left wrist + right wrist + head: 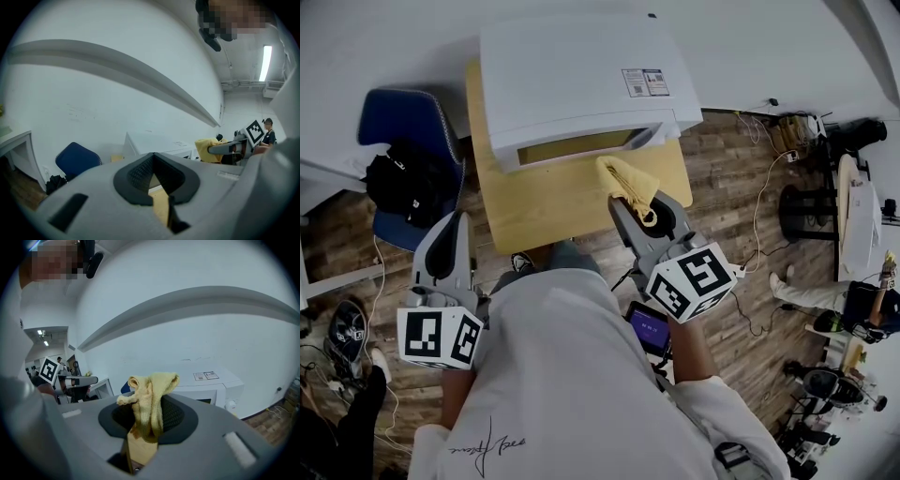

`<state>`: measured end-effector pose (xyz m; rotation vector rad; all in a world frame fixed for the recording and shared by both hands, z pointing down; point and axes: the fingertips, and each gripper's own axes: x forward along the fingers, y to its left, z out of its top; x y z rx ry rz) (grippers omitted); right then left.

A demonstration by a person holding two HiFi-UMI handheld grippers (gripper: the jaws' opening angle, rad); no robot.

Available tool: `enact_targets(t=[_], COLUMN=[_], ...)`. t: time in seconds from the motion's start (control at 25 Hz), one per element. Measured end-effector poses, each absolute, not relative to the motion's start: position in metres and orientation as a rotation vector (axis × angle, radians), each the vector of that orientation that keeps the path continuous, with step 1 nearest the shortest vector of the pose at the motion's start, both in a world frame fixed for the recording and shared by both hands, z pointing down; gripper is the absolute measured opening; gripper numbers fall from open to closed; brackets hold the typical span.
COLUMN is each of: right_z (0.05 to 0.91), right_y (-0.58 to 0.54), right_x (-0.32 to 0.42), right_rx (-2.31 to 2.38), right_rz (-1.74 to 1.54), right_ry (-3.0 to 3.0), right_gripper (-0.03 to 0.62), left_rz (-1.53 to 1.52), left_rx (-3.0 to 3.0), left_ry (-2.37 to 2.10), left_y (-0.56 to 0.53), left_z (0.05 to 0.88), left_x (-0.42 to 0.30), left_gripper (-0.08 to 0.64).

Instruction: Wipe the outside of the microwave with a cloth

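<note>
The right gripper (649, 217) pinches the yellow cloth (628, 178), just short of the microwave (581, 75) front. The left gripper (442, 246) hangs closed and empty, and wiping seems not yet begun.

Bright, even indoor light everywhere. The head view is crisp at the centre, while the floor (741, 187) bows and darkens toward the corners. The microwave (581, 75) top is nearly blown out white, and shadows on the surface (534, 216) stay faint. In the left gripper view a ceiling strip lamp (265, 63) glares at the right, there's a black fisheye rim all round, and the left tongs (152, 157) look soft up close. The right gripper view has the same round vignette, with the cloth (151, 399) sharp and the walls curving.
</note>
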<state>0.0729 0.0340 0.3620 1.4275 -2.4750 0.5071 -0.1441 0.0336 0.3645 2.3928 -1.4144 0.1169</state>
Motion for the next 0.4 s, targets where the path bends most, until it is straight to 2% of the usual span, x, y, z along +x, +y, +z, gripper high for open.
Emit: enact_targets(t=[0.4], right_z=[0.3627], right_y=[0.0345], right_x=[0.0638], right_rx=[1.389], right_rz=[0.501], right_ry=[-2.487], right_gripper=[0.115], left_rz=[0.189], left_rx=[2.421], left_ry=[-1.405], left_y=[0.0353], left_z=[0.3735], left_x=[-0.1445], left_gripper=[-0.005])
